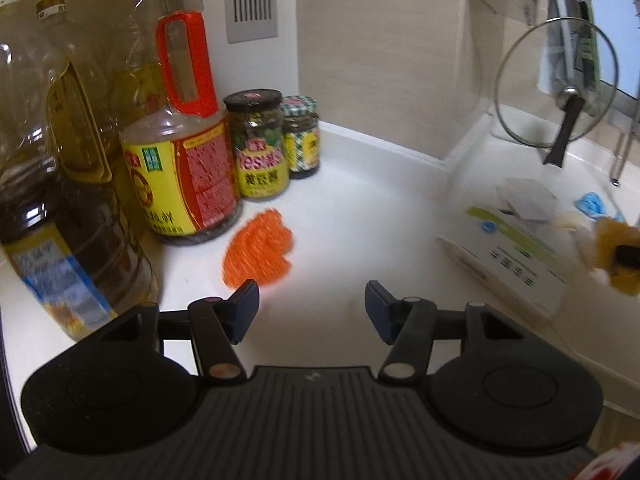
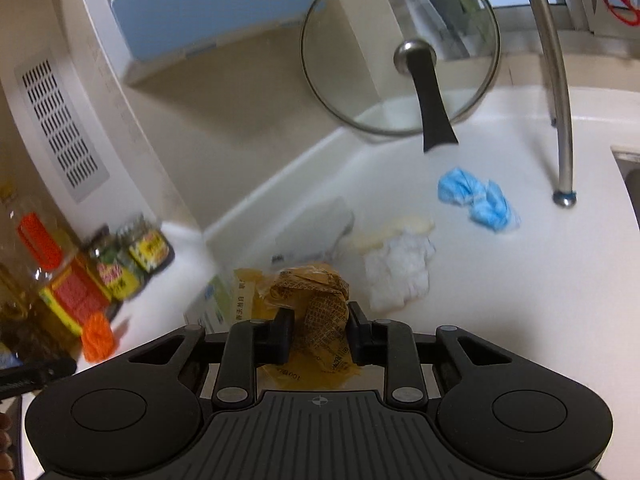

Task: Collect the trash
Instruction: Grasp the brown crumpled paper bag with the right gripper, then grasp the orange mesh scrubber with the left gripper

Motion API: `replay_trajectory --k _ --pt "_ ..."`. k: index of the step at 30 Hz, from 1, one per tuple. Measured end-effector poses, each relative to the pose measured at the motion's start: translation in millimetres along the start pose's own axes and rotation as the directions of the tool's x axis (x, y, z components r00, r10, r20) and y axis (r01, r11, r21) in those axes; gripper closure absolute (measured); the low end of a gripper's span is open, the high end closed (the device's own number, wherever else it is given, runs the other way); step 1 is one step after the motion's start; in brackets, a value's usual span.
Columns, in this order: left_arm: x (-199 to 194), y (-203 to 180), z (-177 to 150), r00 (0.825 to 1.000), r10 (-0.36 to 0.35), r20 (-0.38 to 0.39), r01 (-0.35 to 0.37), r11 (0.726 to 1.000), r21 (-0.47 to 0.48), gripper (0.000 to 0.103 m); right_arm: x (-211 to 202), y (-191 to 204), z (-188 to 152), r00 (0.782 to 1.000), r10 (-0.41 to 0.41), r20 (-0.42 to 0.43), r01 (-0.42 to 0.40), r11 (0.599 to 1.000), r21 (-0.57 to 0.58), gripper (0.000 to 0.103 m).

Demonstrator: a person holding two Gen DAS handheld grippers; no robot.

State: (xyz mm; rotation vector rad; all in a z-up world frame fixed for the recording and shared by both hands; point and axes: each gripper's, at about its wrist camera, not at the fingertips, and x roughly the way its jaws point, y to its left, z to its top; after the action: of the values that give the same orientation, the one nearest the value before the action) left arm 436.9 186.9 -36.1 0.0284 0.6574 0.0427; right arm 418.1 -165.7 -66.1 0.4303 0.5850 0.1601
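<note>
My right gripper [image 2: 319, 330] is shut on a crumpled yellow wrapper [image 2: 320, 304] and holds it above the white counter; the wrapper also shows at the right edge of the left wrist view [image 1: 618, 256]. My left gripper [image 1: 311, 310] is open and empty just above the counter, with an orange net scrap [image 1: 258, 254] just ahead of its left finger. The scrap also shows in the right wrist view [image 2: 98, 336]. A white crumpled tissue [image 2: 398, 270], a blue crumpled mask [image 2: 476, 198] and a pale peel [image 2: 394, 230] lie on the counter ahead of the right gripper.
Oil bottles [image 1: 60, 184], a soy sauce jug [image 1: 180, 152] and two jars [image 1: 260, 144] stand at the back left. A flat cardboard box [image 1: 508, 252] lies on the right. A glass pot lid [image 2: 400, 46] leans on the wall. A metal rack leg [image 2: 560, 120] stands on the right.
</note>
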Motion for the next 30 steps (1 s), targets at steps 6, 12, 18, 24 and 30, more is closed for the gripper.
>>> replay_trajectory --k 6,12,18,24,30 --pt "30 5 18 0.998 0.059 0.015 -0.059 0.998 0.026 0.047 12 1 13 1.0 -0.001 0.016 0.001 1.0 0.007 0.075" --pt "64 10 27 0.994 0.111 -0.017 -0.111 0.993 0.036 0.047 19 -2 18 1.0 -0.005 0.022 0.004 1.0 0.024 0.075" --pt "89 14 26 0.99 0.128 -0.053 -0.126 0.991 0.048 0.047 23 -11 20 1.0 -0.023 0.015 0.022 0.999 0.041 0.075" --pt "101 15 20 0.988 0.14 -0.064 -0.137 0.989 0.051 0.063 23 -22 20 0.999 -0.046 0.006 0.046 0.997 0.067 0.075" --pt "94 15 19 0.989 0.136 -0.054 -0.133 0.99 0.053 0.075 17 -31 20 0.999 -0.052 0.006 0.051 0.994 0.099 0.075"
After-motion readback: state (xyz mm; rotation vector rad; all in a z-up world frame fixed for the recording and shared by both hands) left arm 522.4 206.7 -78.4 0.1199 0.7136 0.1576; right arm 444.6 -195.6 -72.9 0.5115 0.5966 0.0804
